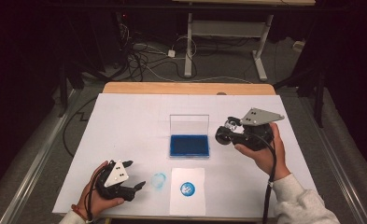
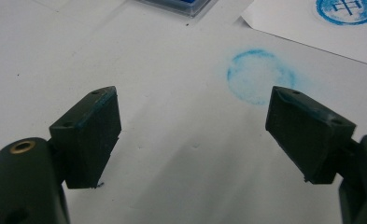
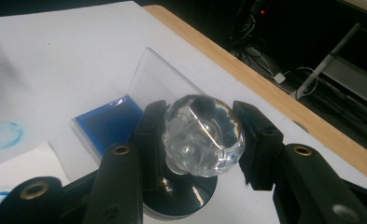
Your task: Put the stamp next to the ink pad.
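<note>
A stamp with a clear faceted knob (image 3: 202, 135) and a round black base (image 3: 181, 196) is held in my right gripper (image 3: 201, 112), jaws shut on the knob. In the high view this gripper (image 1: 228, 130) hangs just right of the blue ink pad (image 1: 189, 145), which lies in an open clear case with its lid (image 3: 158, 79) standing up. My left gripper (image 1: 135, 174) rests at the front left, jaws wide open with nothing between them (image 2: 193, 100). A white paper (image 1: 187, 205) near the front edge carries a round blue stamp print (image 1: 187, 188).
A faint blue ring smudge (image 1: 158, 181) marks the white table cover between the left gripper and the paper; it lies just ahead of the left jaws (image 2: 258, 74). A wooden table edge (image 1: 186, 87) runs along the far side, with dark floor and cables beyond.
</note>
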Motion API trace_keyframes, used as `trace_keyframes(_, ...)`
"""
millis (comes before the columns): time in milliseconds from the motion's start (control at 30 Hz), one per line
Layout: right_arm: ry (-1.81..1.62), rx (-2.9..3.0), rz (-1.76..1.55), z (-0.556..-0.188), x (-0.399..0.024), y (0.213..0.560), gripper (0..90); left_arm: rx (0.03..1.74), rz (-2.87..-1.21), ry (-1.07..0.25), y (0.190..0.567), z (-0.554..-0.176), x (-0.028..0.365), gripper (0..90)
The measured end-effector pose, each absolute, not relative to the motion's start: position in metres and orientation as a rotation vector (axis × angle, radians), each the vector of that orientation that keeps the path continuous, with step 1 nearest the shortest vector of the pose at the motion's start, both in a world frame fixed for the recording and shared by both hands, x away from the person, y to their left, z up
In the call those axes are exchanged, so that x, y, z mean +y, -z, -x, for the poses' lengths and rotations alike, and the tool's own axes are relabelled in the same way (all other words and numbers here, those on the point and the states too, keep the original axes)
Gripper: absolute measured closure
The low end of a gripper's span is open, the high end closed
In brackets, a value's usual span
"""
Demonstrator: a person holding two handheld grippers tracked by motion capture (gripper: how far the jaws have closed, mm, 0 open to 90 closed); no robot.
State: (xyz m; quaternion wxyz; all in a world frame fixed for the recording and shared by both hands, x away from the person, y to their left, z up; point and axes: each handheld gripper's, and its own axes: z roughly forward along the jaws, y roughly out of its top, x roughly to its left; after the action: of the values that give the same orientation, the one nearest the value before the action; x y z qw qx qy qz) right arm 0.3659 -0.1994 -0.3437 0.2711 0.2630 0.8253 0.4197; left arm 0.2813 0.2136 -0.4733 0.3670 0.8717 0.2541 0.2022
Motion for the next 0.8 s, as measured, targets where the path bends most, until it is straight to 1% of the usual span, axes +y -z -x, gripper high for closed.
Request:
trace_keyframes(100,-1.114,2.231,-0.715,-0.371,-0.197,0.345,57.7,0.651,-2.244,-0.521,0.473,-0.281,0.212,16.2)
trace_keyframes(333,-1.074,2.256,-0.749,-0.385,-0.193,0.354,57.7,0.644,-2.246,-0.519,0.473,-0.281,0.211,16.2)
trace_keyframes(800,-0.977,2.314,-0.794,-0.408,-0.181,0.386,57.6,0.662,-2.244,-0.521,0.474,-0.281,0.213,16.2)
